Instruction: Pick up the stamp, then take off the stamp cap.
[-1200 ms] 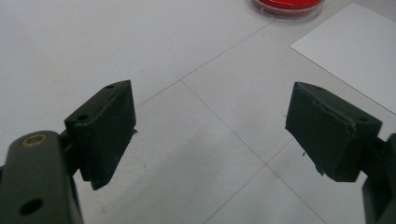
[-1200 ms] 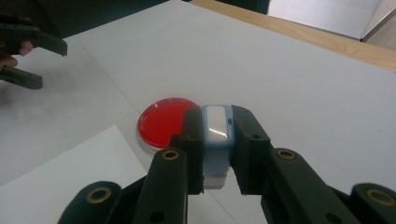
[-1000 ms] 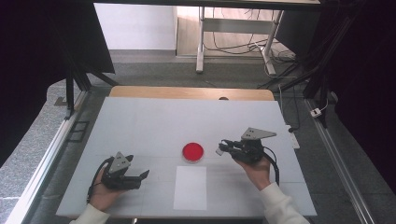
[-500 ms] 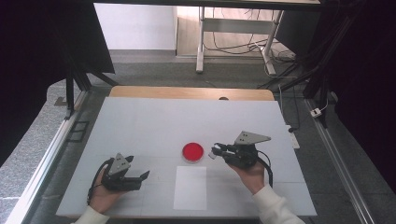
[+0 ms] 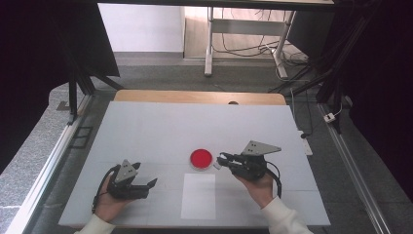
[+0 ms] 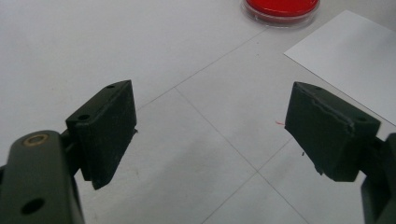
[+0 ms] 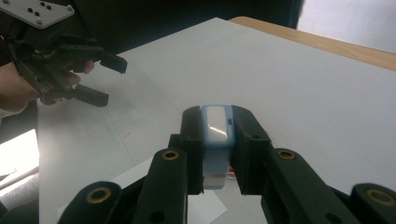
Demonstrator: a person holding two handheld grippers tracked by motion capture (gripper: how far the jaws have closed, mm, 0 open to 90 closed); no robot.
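Note:
A round red dish (image 5: 201,158) lies at the middle of the white table (image 5: 195,126), just beyond a white paper sheet (image 5: 198,195). My right gripper (image 5: 220,161) hovers level at the dish's right edge, pointing left. It is shut on a small light-blue and white block (image 7: 216,135), which shows pinched between the black jaws of the right gripper (image 7: 217,122). My left gripper (image 5: 151,188) rests near the table's front left, open and with nothing in it. In the left gripper view its jaws (image 6: 210,128) stand wide over bare table, with the dish (image 6: 281,7) and the sheet (image 6: 350,60) ahead.
A wooden strip (image 5: 199,96) runs along the table's far edge. Metal rails border both sides, and a desk frame with cables (image 5: 243,44) stands on the floor beyond. The right gripper view shows the left gripper (image 7: 108,81) farther off, held in a hand.
My right gripper has moved left with the block, from right of the dish up to its right edge. The left gripper has stayed in place.

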